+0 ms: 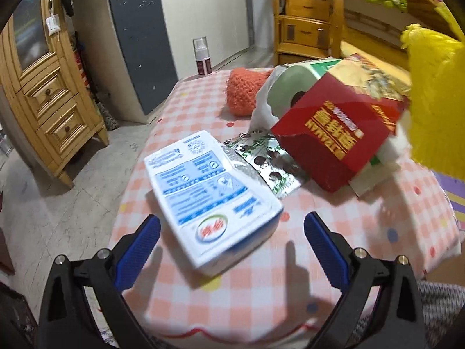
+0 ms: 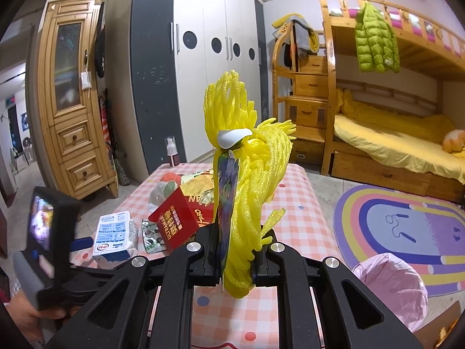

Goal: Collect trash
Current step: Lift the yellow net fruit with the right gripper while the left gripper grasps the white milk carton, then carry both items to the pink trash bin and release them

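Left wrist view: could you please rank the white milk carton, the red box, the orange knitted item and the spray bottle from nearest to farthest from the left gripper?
1. White milk carton, lying just ahead of the open left gripper.
2. Red box, tilted, ahead to the right.
3. Orange knitted item, farther back, near centre.
4. Spray bottle, at the table's far edge.

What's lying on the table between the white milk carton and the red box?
A flattened green and silver wrapper lies between the white milk carton and the red box. The left wrist view shows it best; the right wrist view confirms.
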